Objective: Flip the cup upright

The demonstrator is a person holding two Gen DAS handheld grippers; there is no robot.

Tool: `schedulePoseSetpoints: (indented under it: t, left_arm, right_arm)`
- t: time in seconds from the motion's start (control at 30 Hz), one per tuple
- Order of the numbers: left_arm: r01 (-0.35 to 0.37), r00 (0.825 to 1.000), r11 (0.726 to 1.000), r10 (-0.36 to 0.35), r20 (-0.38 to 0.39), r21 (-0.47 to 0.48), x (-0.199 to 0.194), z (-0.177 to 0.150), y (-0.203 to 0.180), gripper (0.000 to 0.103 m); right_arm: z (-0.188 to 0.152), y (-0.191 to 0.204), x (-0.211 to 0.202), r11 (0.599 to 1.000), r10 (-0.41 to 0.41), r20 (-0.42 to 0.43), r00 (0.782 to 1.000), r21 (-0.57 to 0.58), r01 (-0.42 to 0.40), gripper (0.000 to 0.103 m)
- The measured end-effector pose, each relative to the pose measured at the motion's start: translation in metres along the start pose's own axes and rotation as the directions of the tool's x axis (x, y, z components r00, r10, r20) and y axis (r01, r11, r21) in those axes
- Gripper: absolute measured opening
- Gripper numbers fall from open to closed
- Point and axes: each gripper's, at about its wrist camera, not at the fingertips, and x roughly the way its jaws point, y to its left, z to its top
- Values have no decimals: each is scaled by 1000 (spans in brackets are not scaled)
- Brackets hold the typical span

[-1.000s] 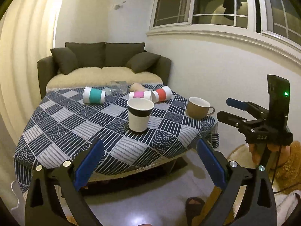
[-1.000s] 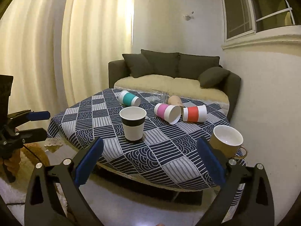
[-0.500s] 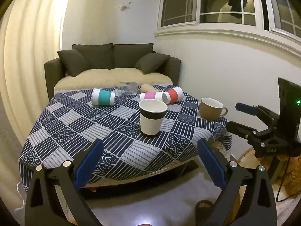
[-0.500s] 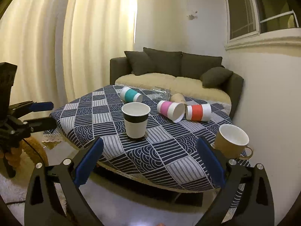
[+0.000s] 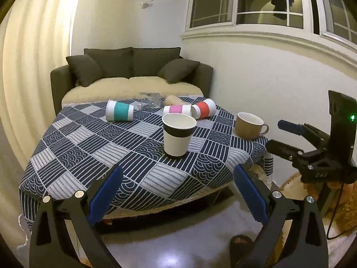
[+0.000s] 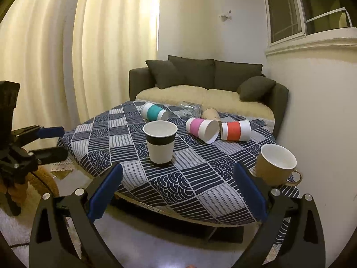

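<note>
A white paper cup with a black band [image 5: 178, 137] [image 6: 160, 144] stands upright mid-table. A teal-banded cup [image 5: 119, 110] [image 6: 154, 112], a pink-banded cup [image 5: 177, 109] [image 6: 202, 128], a red-banded cup [image 5: 204, 108] [image 6: 236, 130] and a plain brown cup [image 5: 173, 99] [image 6: 211, 114] lie on their sides at the far end. My left gripper [image 5: 178, 192] is open and empty, short of the table's near edge. My right gripper [image 6: 178, 192] is open and empty, also short of the near edge; it shows in the left wrist view [image 5: 283, 136] at the right.
A tan mug [image 5: 248, 126] [image 6: 275, 165] stands upright at the table's right corner. A clear plastic container [image 5: 150, 100] [image 6: 189, 109] lies at the far edge. The table has a blue patterned cloth [image 5: 89, 147] [image 6: 200, 178]. A dark sofa [image 5: 131, 71] stands behind; wall on the right.
Both grippers have drawn back and risen a little from the table, so the table sits more central in the left view. Both stay open. No cup has moved.
</note>
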Motion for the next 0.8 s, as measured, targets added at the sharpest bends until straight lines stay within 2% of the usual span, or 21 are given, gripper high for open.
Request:
schedulePoseSetpoints:
  t: [0.3, 0.8]
  left_arm:
    - [-27, 1000, 1000, 27, -1, -16, 0, 0, 2, 96]
    - [-15, 1000, 1000, 15, -8, 11, 2, -1, -5, 97]
  right_arm:
    - [-2, 2, 2, 1000, 2, -9, 1000, -6, -2, 98]
    - [-1, 1, 3, 1000, 5, -16, 1000, -4, -5, 98]
